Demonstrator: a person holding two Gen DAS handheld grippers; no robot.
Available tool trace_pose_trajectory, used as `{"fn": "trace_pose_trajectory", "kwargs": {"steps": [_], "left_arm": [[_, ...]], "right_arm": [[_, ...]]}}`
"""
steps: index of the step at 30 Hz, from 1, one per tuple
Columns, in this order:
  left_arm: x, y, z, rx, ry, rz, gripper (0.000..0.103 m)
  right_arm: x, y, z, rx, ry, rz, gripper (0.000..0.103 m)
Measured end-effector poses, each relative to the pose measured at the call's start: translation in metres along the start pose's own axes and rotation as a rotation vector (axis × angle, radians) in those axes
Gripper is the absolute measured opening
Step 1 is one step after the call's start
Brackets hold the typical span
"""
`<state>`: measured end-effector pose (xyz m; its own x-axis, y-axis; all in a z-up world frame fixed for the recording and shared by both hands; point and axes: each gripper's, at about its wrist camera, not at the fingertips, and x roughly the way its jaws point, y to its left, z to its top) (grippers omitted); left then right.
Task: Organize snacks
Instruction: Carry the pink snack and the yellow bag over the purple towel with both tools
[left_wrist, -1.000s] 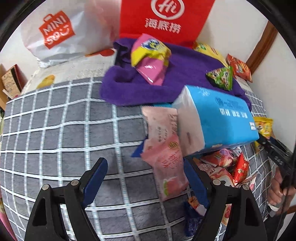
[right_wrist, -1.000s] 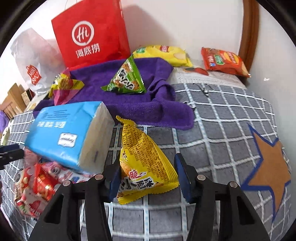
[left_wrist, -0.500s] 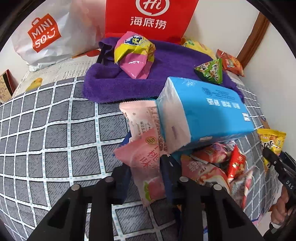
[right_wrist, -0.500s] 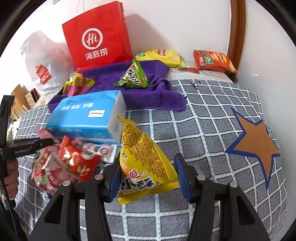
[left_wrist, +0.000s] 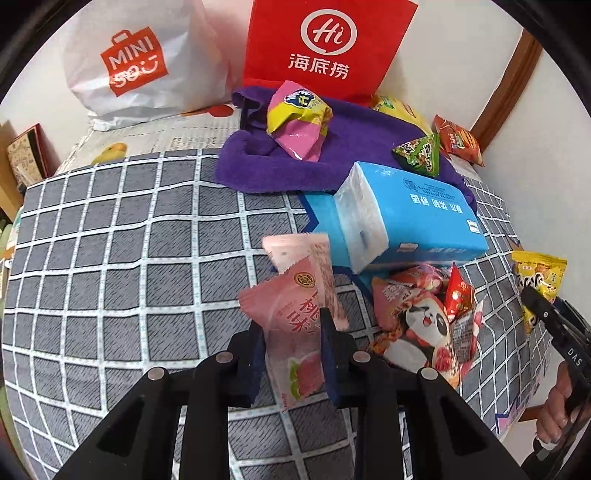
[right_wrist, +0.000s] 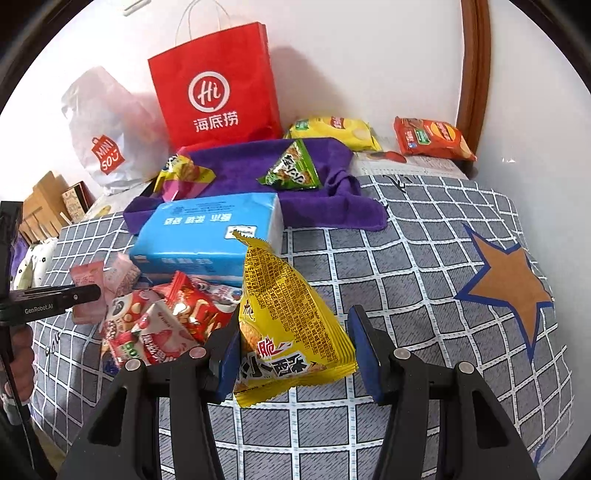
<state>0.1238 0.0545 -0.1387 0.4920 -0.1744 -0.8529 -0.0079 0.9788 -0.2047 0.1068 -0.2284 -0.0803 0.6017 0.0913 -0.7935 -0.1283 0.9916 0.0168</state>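
Two tools | left tool (left_wrist: 291, 345) clamps pink packet (left_wrist: 295, 317) | right tool (right_wrist: 295, 350) seemingly grips yellow bag (right_wrist: 288, 317)

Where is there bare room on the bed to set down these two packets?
Bare checked blanket lies left of the pink peach-candy packet in the left gripper, and between the purple towel and the brown star patch. Crowded: the snack pile beside the blue tissue pack.

Left claw (left_wrist: 293, 345) closed on pink snack packet (left_wrist: 295, 325), lifted it.
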Motion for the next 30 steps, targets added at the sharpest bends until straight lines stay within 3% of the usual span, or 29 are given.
{"fn": "trace_pose_trajectory", "kwargs": {"steps": [13,30], "left_arm": [[-0.018,-0.011,-0.003,0.018,-0.010,-0.018,0.025],[-0.047,-0.085,0.064,0.174,-0.116,-0.044,0.025]], "right_arm": [[-0.015,0.006,0.002,0.000,-0.016,-0.004,0.053],[-0.030,0.026,0.073,-0.041,-0.105,0.005,0.053]]}}
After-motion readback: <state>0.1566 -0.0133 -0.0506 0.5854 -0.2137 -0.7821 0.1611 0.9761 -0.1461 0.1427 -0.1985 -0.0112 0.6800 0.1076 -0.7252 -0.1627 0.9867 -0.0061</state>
